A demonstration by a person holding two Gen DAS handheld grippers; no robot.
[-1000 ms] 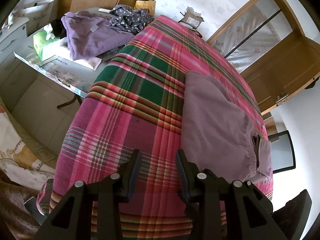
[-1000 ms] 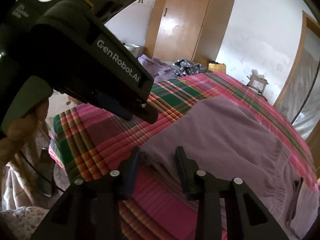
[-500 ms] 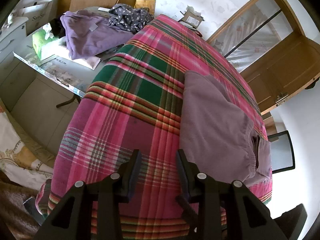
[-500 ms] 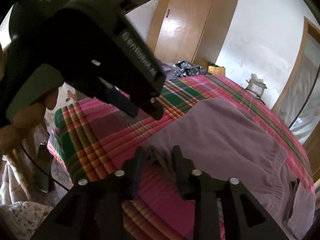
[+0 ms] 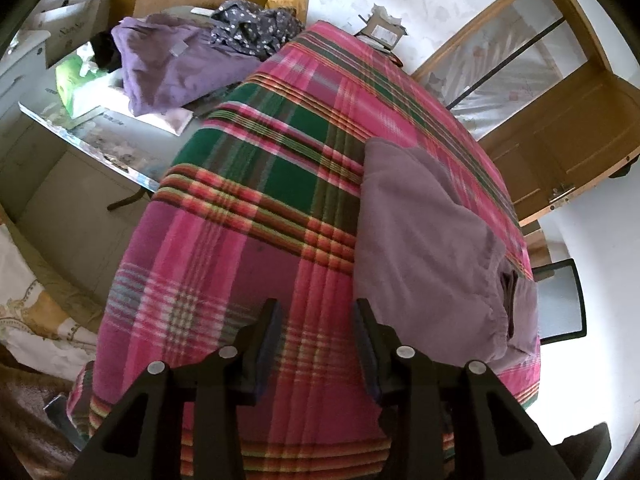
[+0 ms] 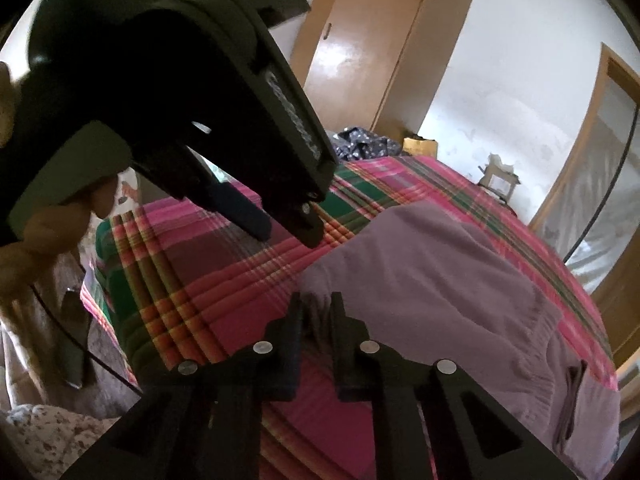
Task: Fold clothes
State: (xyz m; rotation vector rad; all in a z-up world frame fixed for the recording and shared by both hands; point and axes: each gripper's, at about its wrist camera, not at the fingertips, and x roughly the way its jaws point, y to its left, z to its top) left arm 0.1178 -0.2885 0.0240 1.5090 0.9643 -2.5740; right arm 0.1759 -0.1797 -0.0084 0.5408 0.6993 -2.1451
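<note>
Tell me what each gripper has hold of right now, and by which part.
The right gripper has just closed on the near corner of the purple garment. The left gripper is open over the plaid blanket, holding nothing.

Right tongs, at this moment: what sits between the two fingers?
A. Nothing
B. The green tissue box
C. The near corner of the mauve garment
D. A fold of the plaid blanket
C: in the right wrist view the right tongs have just been closing, and the bunched near corner of the mauve garment is pinched between the fingers, above the plaid blanket.
</note>
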